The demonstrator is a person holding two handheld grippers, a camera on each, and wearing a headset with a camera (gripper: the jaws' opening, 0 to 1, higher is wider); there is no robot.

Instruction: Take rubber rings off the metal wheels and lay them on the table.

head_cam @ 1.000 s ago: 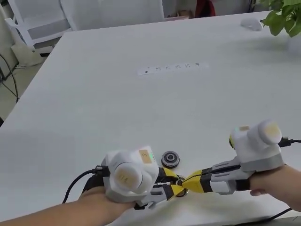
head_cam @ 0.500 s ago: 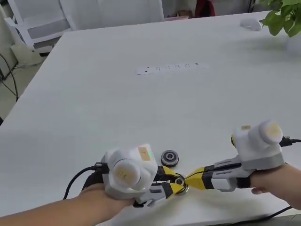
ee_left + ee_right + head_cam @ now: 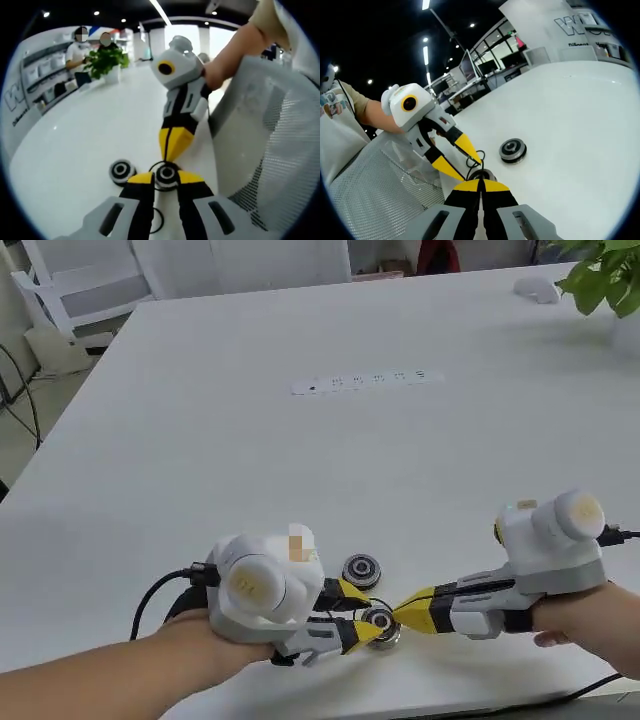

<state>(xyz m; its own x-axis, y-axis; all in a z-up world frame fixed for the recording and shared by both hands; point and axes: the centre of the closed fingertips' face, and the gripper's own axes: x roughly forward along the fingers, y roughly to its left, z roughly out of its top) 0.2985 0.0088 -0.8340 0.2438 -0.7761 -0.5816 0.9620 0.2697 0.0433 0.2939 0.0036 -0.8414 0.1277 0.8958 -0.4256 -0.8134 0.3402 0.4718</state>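
Observation:
My left gripper [image 3: 360,620] [image 3: 166,176] is shut on a small metal wheel [image 3: 379,621] [image 3: 166,175] just above the white table's [image 3: 300,470] near edge. My right gripper [image 3: 400,616] [image 3: 481,184] meets it from the right, jaws shut on a thin black rubber ring [image 3: 474,164] [image 3: 161,165] that loops off the wheel [image 3: 481,175]. A second metal wheel [image 3: 362,570] [image 3: 121,171] [image 3: 513,149], still wearing its dark ring, lies flat on the table just beyond. Another thin black loop [image 3: 158,220] shows on the table under my left jaws.
A white power strip [image 3: 365,383] lies mid-table. A green plant [image 3: 600,275] and a small white object [image 3: 535,288] sit at the far right corner. A grey mesh chair back [image 3: 270,150] [image 3: 370,185] stands close behind the table's near edge.
Both grippers stay joined at the wheel. The left gripper has rolled slightly and the right tip has eased a little to the right, so the wheel between them shows more.

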